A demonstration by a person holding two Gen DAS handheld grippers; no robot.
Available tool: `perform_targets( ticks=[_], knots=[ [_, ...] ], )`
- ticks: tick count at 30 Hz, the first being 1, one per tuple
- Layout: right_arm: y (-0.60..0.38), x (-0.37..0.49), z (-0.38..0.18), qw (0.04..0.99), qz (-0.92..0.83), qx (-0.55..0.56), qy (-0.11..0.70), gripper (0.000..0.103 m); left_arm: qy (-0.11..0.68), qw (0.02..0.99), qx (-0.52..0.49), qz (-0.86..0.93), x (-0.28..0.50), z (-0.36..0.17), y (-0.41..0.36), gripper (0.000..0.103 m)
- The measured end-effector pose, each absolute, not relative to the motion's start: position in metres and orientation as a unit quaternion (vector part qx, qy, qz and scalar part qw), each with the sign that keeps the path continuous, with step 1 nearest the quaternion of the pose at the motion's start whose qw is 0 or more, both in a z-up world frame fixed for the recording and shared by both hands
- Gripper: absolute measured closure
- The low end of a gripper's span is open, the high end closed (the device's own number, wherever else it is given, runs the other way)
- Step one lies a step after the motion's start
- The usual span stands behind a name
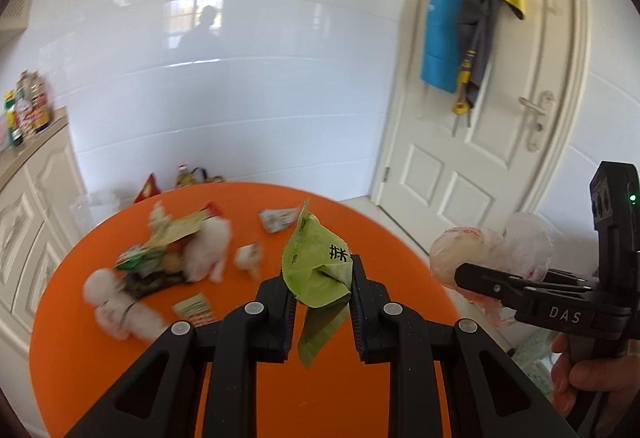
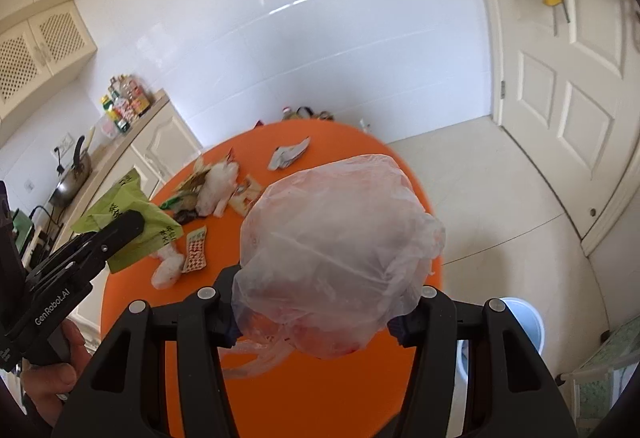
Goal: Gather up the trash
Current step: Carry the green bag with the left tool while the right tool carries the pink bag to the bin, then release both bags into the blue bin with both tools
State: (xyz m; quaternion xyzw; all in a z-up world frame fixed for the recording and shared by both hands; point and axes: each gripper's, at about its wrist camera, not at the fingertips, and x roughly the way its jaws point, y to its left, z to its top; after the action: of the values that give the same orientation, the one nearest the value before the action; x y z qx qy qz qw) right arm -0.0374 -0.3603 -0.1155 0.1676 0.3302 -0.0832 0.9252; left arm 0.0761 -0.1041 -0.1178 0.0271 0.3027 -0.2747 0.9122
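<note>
Left gripper (image 1: 320, 294) jaws pinch green wrapper (image 1: 316, 270) — above orange table (image 1: 248, 378).

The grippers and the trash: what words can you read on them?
"DAS": white letters on the right gripper.
"GenRobot.AI": white letters on the left gripper.
Green wrapper: black Chinese characters, too crumpled to read.
Small red-and-green packet: print too small.
Bottles on the counter: labels too blurred.
</note>
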Motion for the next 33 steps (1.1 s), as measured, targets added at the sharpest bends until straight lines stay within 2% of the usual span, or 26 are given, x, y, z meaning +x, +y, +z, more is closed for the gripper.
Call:
perform_targets(
  ticks=[7, 14, 22, 33],
  knots=[
    [-0.417, -0.096, -0.094, 0.923, -0.164, 0.18, 0.298, 0.048, 0.307, 0.878, 0.049, -0.363, 0.072, -0.114, -0.189, 0.084],
    [-0.484, -0.158, -0.104, 0.897, -0.258, 0.213, 0.289, 0.048, 0.347, 0.825, 0.079, -0.438, 0.075, -0.139, -0.284, 0.084],
    [-0.563, -0.206, -0.166, 0.845, -0.328, 0.275, 0.321, 0.048, 0.434, 0.752, 0.129, -0.48, 0.093, -0.189, -0.38, 0.083],
    [-0.62, -0.198, -0.292, 0.772, -0.32, 0.373, 0.402, 0.048, 0.569, 0.66, 0.206, -0.445, 0.136, -0.298, -0.482, 0.081]
  ],
)
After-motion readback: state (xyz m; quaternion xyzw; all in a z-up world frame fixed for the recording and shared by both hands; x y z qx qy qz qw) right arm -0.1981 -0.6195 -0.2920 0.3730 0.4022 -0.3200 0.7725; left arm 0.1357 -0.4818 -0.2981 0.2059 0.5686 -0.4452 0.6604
